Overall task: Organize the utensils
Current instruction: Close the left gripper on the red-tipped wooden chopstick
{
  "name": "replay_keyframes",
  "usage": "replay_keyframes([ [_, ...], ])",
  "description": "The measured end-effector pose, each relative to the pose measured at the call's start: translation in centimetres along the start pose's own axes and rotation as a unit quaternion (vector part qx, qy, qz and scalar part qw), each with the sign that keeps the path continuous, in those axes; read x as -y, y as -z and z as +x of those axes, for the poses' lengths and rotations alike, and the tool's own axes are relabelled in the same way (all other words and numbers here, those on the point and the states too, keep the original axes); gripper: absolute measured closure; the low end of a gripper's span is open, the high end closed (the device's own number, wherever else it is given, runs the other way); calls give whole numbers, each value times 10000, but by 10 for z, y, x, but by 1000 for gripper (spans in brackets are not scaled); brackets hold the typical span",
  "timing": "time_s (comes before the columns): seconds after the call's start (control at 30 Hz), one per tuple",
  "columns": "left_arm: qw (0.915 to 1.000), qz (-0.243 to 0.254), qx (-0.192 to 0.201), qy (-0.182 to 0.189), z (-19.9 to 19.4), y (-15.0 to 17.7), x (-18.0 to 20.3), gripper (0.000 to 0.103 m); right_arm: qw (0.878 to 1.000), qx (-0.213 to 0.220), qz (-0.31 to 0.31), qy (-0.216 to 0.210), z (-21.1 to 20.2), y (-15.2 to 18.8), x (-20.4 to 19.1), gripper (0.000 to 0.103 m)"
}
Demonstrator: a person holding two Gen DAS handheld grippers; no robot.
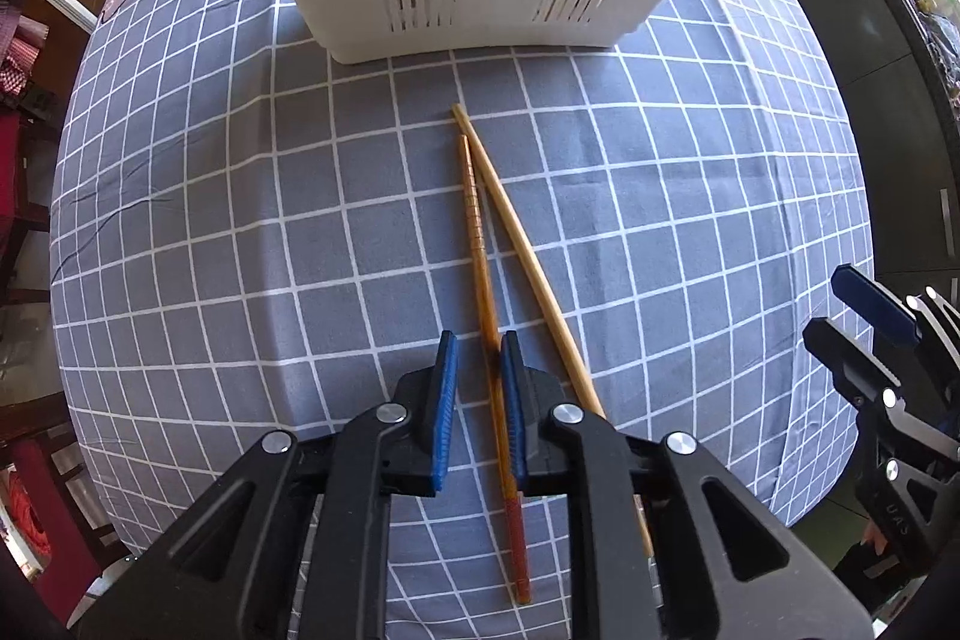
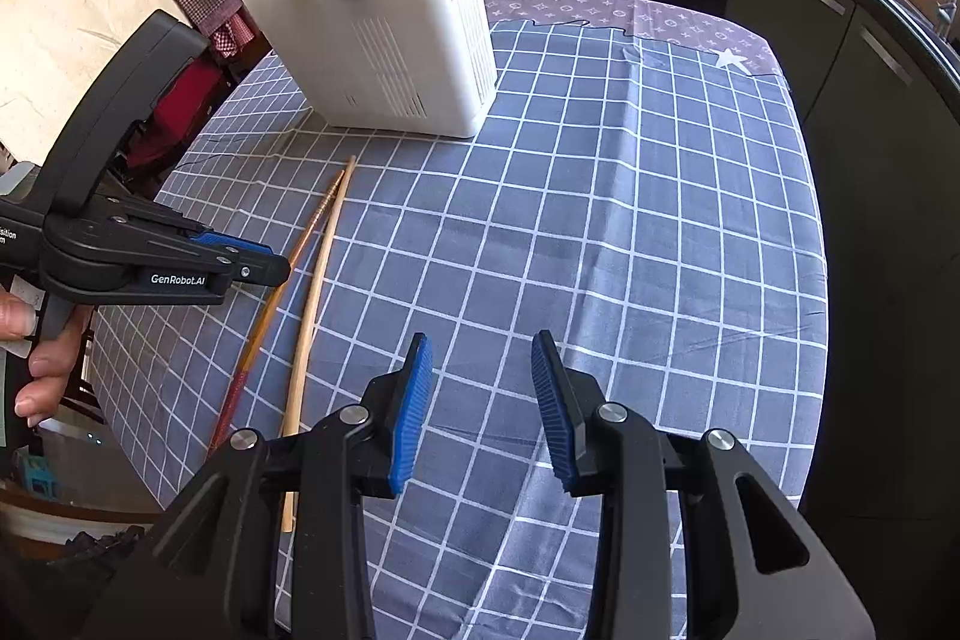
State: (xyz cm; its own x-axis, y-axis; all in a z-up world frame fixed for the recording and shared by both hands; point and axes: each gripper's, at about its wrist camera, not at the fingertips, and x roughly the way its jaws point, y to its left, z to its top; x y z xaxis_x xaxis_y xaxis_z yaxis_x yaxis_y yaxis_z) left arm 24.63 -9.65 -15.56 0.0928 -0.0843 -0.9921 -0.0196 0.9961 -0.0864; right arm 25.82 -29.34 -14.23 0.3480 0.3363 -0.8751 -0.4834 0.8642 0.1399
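**Left wrist view: 1 chopstick lined up for pickup**

I have the left gripper [image 1: 479, 388] parted around the dark chopstick [image 1: 480, 244], beside the pale chopstick [image 1: 528, 250] before the white utensil holder [image 2: 384, 28]. Light, stiff, slippery: grip mid-shaft. Right gripper [image 2: 482, 406] hangs apart, empty.

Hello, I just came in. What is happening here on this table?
A person is tidying utensils with two handheld grippers. The left gripper is lowered over the darker chopstick, its fingers on either side of it, apparently not yet closed. The paler chopstick lies beside it on the checked tablecloth, their far tips close together. The right gripper hovers open and empty over the cloth. Behind stands the white utensil holder, which already holds chopsticks and other utensils.
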Motion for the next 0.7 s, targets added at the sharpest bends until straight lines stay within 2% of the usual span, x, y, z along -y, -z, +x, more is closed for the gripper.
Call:
replay_keyframes([
  [0.2,9999,45,-73,-104,7,-7,15,89,10000,-61,36,-1,3,1,4,68],
  [0.3,9998,83,-73,-182,9,-16,19,94,10000,-77,53,12,3,1,5,68],
  [0.5,9999,84,-38,-63,6,-13,7,96,9999,-119,14,70,3,1,2,68],
  [0.7,9994,178,282,3,-16,1,-8,96,9999,-132,-85,58,1,2,-6,68],
])
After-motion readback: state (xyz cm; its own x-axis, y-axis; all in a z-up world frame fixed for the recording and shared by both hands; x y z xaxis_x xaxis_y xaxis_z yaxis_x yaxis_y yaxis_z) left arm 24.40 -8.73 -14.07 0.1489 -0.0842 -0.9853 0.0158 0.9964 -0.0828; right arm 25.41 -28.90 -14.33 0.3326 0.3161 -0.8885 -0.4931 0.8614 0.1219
